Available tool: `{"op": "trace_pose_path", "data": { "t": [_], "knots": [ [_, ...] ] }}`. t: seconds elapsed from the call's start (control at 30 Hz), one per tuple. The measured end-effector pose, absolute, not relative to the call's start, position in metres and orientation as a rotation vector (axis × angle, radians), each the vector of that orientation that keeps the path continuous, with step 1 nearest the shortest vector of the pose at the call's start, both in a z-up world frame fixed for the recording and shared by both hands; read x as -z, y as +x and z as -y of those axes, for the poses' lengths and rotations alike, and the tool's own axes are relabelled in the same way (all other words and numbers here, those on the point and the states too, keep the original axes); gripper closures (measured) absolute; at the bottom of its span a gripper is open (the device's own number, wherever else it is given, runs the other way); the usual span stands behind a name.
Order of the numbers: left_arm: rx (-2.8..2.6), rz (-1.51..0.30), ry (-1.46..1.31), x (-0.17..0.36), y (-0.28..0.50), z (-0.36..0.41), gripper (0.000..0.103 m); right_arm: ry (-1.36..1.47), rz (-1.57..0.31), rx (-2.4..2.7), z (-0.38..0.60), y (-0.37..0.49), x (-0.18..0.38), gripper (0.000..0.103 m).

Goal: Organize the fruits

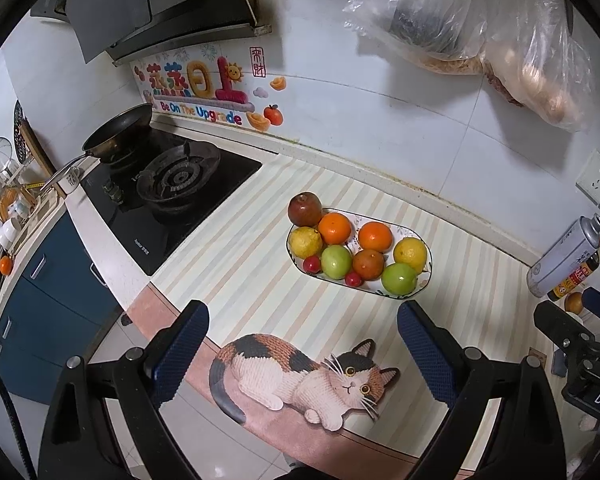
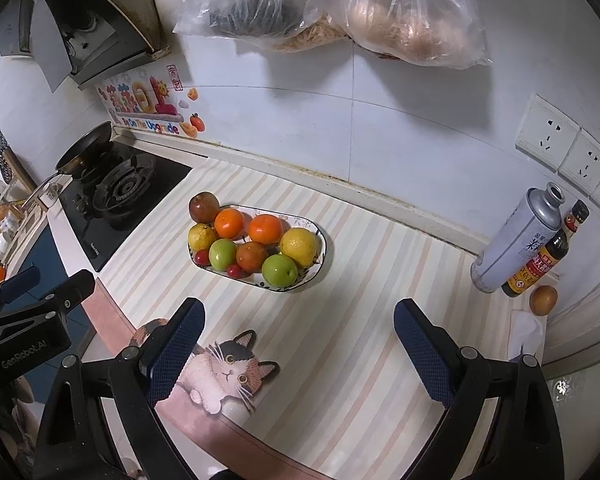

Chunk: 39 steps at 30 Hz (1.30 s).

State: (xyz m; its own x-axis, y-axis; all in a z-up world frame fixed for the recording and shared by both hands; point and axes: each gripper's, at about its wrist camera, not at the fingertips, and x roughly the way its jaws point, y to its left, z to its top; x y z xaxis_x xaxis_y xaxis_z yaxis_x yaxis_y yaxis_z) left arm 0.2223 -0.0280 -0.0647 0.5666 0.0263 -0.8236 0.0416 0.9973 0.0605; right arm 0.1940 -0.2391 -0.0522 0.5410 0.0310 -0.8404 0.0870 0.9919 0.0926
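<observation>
nearest me, my left gripper (image 1: 302,354) hangs with its jaws spread wide and nothing between them, above the calico cat printed on the striped mat; my right gripper (image 2: 298,350) hangs the same way, parted and empty, over the striped table (image 2: 380,280).

beyond both sits the oval white patterned ceramic dish (image 1: 427,276), my landmark, well short of the wall. in it i count two green round fruits (image 1: 399,278), three orange mandarins (image 1: 375,237), two yellow lemons (image 1: 410,254) and two small red cherry-like fruits (image 1: 312,265). one dark red round fruit (image 1: 305,209) rests at the dish's far left end, on or just over the rim; i cannot tell which. far right of the dish, beside the dark sauce bottle (image 2: 540,262) and the grey metal can (image 2: 518,236), lies one lone brownish-orange fruit (image 2: 543,300) on the table.

i judge that stray one is the piece to fetch. these fruits look light, firm and smooth, so they will roll; i would close across the widest middle, gently. the red ones look soft and easy to crush. the dish is breakable.
</observation>
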Motion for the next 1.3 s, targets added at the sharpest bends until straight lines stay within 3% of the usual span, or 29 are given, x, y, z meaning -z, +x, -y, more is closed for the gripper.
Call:
{"op": "trace_pose_path", "data": {
  "t": [1.3],
  "knots": [
    [0.015, -0.963, 0.065, 0.0608, 0.2201, 0.03, 0.006, 0.108, -0.998, 0.017, 0.2333, 0.2015, 0.0542, 0.005]
  ]
}}
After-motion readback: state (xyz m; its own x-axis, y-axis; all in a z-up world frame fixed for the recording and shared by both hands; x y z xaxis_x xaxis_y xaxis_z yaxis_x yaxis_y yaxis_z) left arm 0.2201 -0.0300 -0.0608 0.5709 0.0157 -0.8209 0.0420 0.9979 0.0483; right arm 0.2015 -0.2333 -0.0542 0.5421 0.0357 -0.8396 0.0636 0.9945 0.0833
